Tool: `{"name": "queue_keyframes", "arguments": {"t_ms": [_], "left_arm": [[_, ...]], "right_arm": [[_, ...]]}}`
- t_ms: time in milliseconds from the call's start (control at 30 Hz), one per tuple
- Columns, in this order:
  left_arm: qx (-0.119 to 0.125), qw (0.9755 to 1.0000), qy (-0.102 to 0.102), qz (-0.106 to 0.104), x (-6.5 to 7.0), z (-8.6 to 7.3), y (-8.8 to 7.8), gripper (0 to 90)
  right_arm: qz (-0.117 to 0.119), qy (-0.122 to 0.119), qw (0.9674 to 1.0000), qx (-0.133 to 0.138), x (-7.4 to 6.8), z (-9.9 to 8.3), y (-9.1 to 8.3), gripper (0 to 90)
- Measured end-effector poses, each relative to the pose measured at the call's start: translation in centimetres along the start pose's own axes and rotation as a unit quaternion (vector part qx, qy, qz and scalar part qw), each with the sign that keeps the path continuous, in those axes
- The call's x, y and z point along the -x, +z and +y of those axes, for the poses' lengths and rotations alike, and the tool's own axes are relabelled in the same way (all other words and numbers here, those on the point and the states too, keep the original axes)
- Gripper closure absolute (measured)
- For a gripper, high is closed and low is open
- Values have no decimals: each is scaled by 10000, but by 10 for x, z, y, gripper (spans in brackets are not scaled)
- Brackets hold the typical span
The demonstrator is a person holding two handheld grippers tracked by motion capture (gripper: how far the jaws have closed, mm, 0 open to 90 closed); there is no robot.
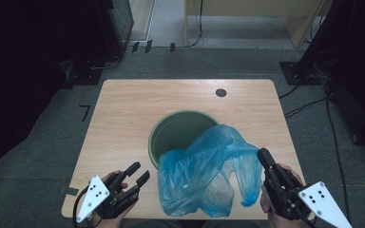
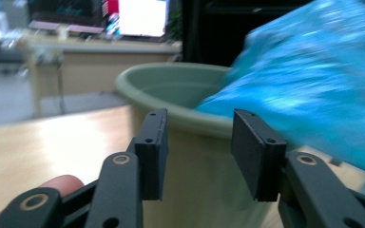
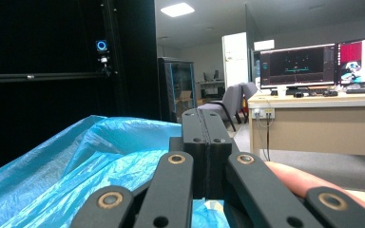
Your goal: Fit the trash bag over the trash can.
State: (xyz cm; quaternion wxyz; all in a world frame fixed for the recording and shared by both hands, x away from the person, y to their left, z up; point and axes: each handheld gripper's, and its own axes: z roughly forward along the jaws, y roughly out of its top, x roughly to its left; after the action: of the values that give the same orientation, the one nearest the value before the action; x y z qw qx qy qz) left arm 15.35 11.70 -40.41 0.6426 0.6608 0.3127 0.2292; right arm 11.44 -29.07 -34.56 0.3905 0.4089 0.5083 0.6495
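Observation:
A green round bin (image 1: 167,124) stands mid-table, with a crumpled blue plastic bag (image 1: 199,171) draped over its near right rim and down onto the table. My right gripper (image 1: 264,156) is at the bag's right edge; in the right gripper view its jaws (image 3: 206,116) are pressed together, apparently on the bag's film (image 3: 100,152). My left gripper (image 1: 141,171) is open near the table's front left, apart from the bag. In the left gripper view it (image 2: 199,142) points at the bin's wall (image 2: 171,80), with the bag (image 2: 313,95) at the right.
The wooden table (image 1: 133,109) has a dark cable hole (image 1: 221,92) at the back right. Grey carpet surrounds it, with black stands and cables at both sides. A desk with monitors (image 3: 313,118) stands farther off.

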Motion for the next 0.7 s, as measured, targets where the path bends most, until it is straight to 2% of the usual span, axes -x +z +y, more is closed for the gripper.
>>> {"name": "queue_keyframes", "arguments": {"t_ms": [100,200,267,300,333,367,400,467,533,600,633,700], "left_arm": [[346,9986,332,-202,15,6,-3,553],[609,9972,298,-326,27,15,-7,523],[723,9960,381,-369,37,21,-10,483],[739,9956,380,-443,41,24,-10,412],[713,9955,397,-486,46,26,-9,412],[652,9955,443,-532,51,27,-8,309],[609,9950,494,-620,55,26,-6,280],[481,9940,743,-650,62,22,-1,268],[214,9931,1003,-565,67,15,6,257],[8,9920,1184,-436,69,10,11,282],[-5,9911,1273,-378,70,9,11,345],[-103,9887,1447,-371,68,10,10,619]], "right_arm": [[12,-2,10000,1,0,-1,0,900],[12,9,10000,-23,-1,-2,1,900],[25,-11,10000,-15,-2,-2,1,900],[37,-15,10000,-11,-3,-2,1,900],[37,-15,10000,-11,-3,-2,1,900],[28,-34,10000,-11,-4,-2,1,900],[29,-38,10000,-10,-4,-2,0,900],[24,-52,10000,-6,-5,-2,0,900],[5,-69,10000,-4,-5,-3,0,900],[-4,-83,10000,-2,-5,-3,0,900],[-13,-90,10000,-4,-5,-3,0,900],[-15,-104,9999,-6,-5,-3,0,900]]}}
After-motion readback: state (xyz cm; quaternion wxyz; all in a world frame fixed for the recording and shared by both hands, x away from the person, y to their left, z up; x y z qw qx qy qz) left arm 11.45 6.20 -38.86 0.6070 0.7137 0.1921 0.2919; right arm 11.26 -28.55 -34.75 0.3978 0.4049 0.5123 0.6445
